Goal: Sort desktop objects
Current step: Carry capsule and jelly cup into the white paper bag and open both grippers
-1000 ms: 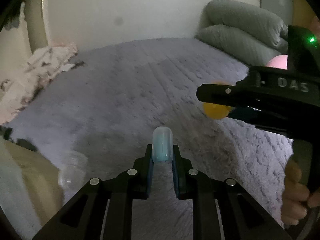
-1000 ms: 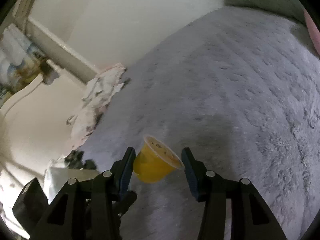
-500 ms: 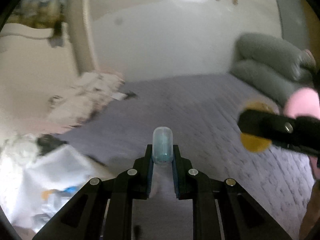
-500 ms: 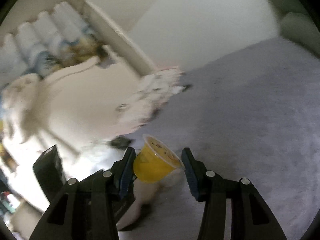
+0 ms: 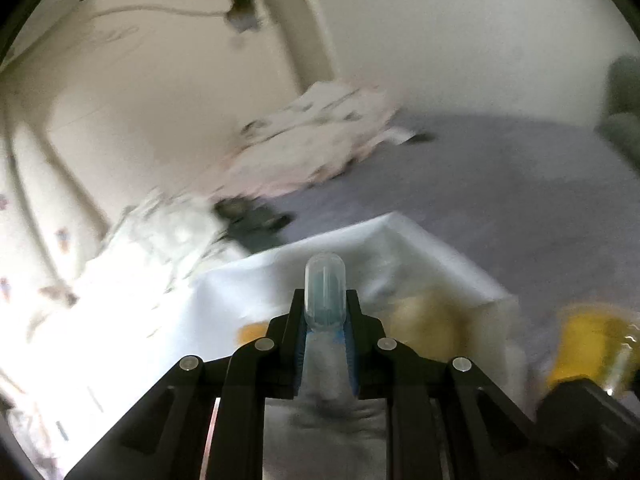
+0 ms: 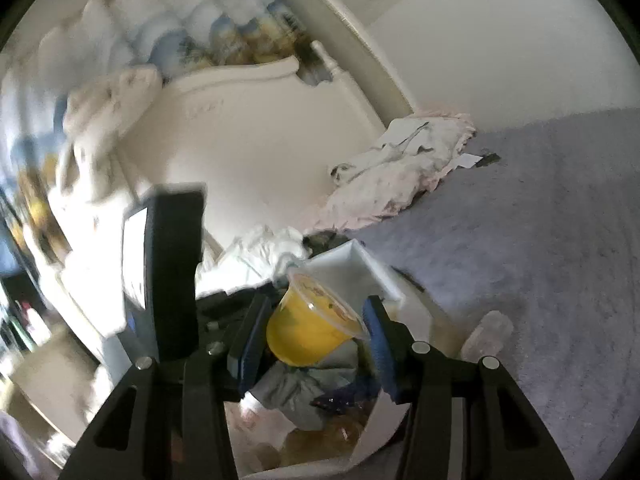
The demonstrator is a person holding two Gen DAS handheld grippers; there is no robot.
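My left gripper (image 5: 325, 320) is shut on a clear, blue-tinted capsule (image 5: 325, 288) and holds it over a white box (image 5: 400, 248). My right gripper (image 6: 314, 334) is shut on a yellow jelly cup (image 6: 310, 328) with a clear lid, held tilted above the same white box (image 6: 360, 264). The cup (image 5: 592, 344) also shows blurred at the lower right of the left wrist view. The left gripper's body (image 6: 168, 276) shows at the left of the right wrist view. Inside the box I see wrappers and yellowish items, blurred.
The box stands on a grey-purple plush blanket (image 6: 540, 232). A cream headboard (image 6: 256, 128) and crumpled white and pink cloth (image 6: 400, 176) lie behind it. A clear capsule-like object (image 6: 488, 336) lies on the blanket right of the box. Grey pillows (image 5: 624, 112) sit far right.
Both grippers have swung left from the open blanket to above the white box, each still holding its object. The view is motion-blurred.
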